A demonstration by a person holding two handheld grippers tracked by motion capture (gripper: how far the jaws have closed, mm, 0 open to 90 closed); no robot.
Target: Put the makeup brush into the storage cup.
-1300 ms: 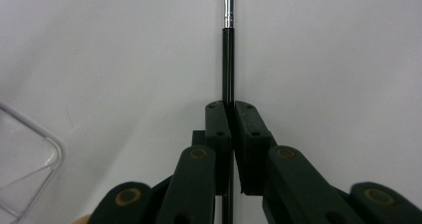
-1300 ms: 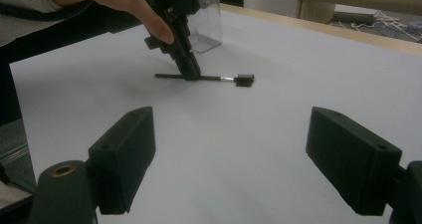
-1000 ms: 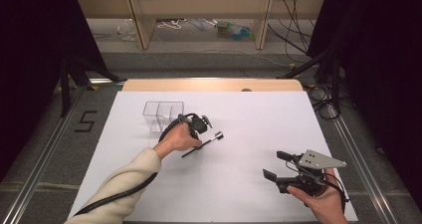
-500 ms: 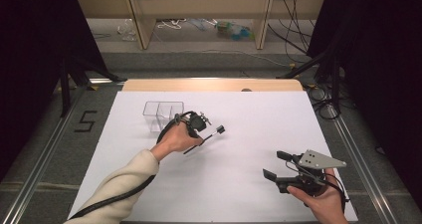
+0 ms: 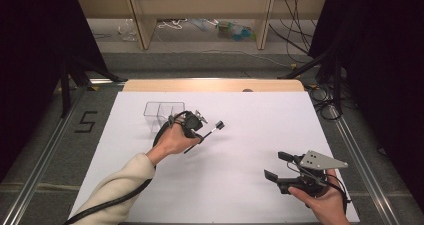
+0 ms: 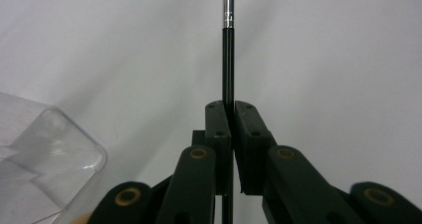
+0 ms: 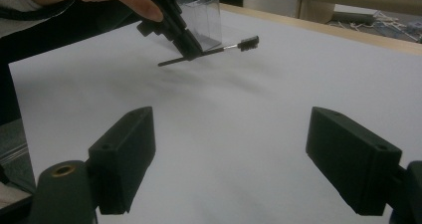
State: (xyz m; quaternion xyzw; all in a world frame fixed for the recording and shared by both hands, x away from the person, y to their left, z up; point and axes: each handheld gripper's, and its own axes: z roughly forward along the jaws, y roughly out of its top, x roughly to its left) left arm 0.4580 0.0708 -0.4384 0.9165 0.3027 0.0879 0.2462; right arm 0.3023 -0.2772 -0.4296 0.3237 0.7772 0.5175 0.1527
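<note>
We see the left gripper (image 5: pixel 196 126) squeezed tight on a thin black brush (image 5: pixel 206 135) — its jaws pinch the stick near the middle. The brush is lifted a little off the white table (image 5: pixel 250 115), with its bristly tip pointing to the right. A clear plastic box (image 5: pixel 161 112) sits just beside the left gripper. The right gripper (image 5: pixel 278 166) is well apart, near the front edge — its jaws are wide open and hold nothing.

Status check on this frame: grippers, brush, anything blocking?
Left gripper shut on brush, lifted off table. Right gripper open, empty. Clear box beside left hand; nothing blocking.
</note>
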